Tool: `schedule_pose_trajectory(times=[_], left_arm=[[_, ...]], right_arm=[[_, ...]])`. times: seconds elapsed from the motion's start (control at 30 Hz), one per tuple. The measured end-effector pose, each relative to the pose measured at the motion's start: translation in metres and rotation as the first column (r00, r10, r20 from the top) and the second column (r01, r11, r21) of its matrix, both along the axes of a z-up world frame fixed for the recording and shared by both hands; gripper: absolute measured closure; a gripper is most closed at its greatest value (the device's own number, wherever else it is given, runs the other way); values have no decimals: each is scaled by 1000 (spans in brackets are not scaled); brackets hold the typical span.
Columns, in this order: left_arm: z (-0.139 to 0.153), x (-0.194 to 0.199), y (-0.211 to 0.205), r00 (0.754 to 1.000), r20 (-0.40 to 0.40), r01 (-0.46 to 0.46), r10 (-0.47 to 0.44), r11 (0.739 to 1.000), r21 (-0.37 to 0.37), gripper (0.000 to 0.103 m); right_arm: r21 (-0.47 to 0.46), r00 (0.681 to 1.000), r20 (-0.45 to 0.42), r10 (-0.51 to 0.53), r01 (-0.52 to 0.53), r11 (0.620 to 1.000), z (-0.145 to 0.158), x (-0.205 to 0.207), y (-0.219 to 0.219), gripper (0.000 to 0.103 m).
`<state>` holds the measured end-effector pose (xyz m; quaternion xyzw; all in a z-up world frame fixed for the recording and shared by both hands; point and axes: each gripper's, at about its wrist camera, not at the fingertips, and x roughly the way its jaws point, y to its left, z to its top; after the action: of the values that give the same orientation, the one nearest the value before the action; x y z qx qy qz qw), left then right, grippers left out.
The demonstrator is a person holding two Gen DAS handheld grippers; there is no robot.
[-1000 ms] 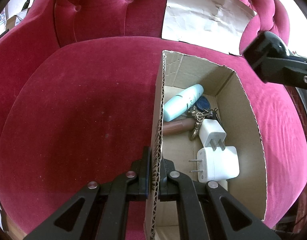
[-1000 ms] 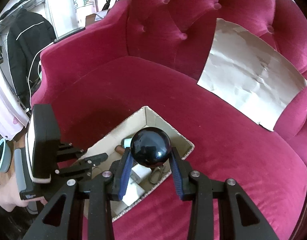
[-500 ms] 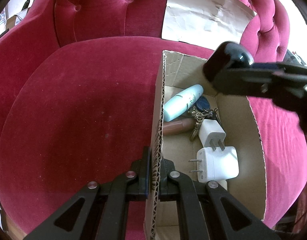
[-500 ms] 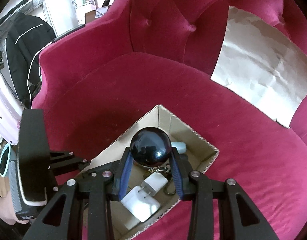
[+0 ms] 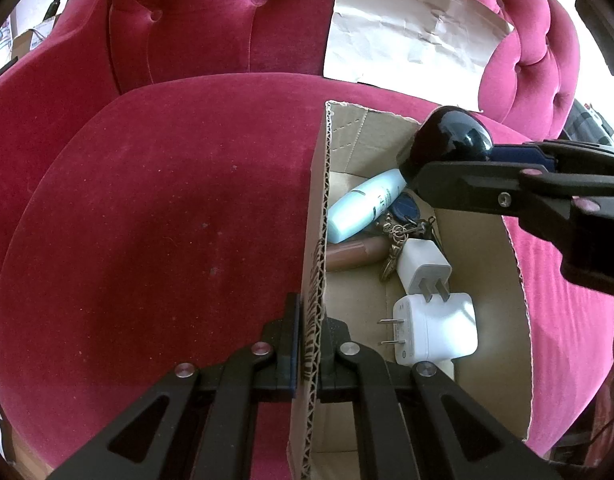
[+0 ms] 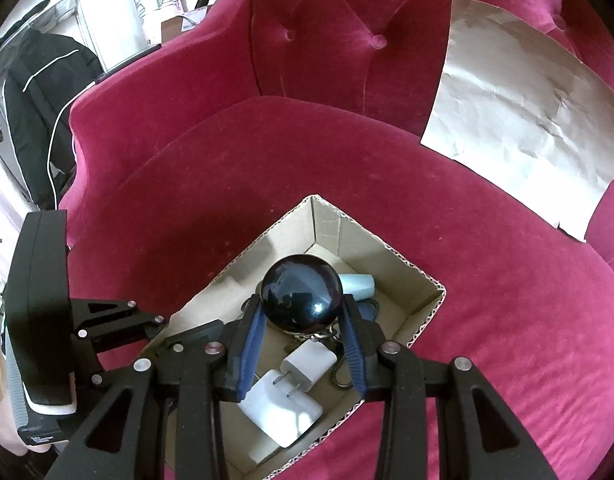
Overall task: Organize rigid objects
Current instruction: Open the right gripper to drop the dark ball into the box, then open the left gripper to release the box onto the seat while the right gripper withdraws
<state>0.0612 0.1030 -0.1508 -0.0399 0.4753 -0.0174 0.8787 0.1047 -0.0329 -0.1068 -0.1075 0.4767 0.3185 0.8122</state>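
Note:
An open cardboard box [image 5: 519, 304] sits on a crimson velvet sofa; it also shows in the right wrist view [image 6: 423, 312]. My left gripper [image 5: 311, 320] is shut on the box's left wall [image 5: 317, 216]. My right gripper [image 6: 301, 316] is shut on a glossy black ball [image 6: 302, 298] and holds it above the box's far end; the ball also shows in the left wrist view [image 5: 451, 140]. Inside lie a pale blue bottle [image 5: 365, 204], a brown tube [image 5: 355, 254], keys [image 5: 403, 224] and two white chargers [image 5: 435, 330].
A crumpled sheet of paper [image 6: 519, 92] leans on the sofa back at the right. The sofa seat [image 5: 167, 220] stretches left of the box. A black jacket [image 6: 35, 92] hangs beyond the left armrest.
My right gripper has carried the black ball from beside the box to over its far end, and lower. My left gripper has kept its hold on the box wall.

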Motion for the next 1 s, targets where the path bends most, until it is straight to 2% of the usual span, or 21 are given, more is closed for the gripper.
schedule_pose_trajectory(times=[0.03, 0.1, 0.13, 0.2, 0.23, 0.37, 1.0], left_arm=[[0, 0, 0, 1000, 0, -1, 1, 1000, -1, 98], [0, 0, 0, 1000, -1, 0, 0, 1000, 1, 98], [0, 1, 0, 1000, -1, 0, 0, 1000, 1, 98], [0, 1, -1, 1000, -1, -1, 1, 1000, -1, 98], [0, 2, -1, 1000, -1, -1, 1, 1000, -1, 98], [1, 2, 0, 1000, -1, -1, 1, 1000, 0, 98], [1, 2, -2, 1000, -3, 1, -1, 1000, 10, 98]], right_arm=[[-1, 1000, 2, -3, 3, 1000, 0, 0, -1, 59], [0, 1000, 18, -20, 20, 1000, 2, -1, -3, 35], [-2, 999, 24, -27, 27, 1000, 2, -1, -4, 29], [3, 999, 34, -41, 41, 999, 5, 1, -8, 5], [6, 998, 35, -48, 48, 999, 5, 1, -9, 1], [-24, 996, 56, -70, 72, 997, 5, 4, -12, 0], [-9, 990, 39, -135, 136, 991, 7, -4, -25, 0]])
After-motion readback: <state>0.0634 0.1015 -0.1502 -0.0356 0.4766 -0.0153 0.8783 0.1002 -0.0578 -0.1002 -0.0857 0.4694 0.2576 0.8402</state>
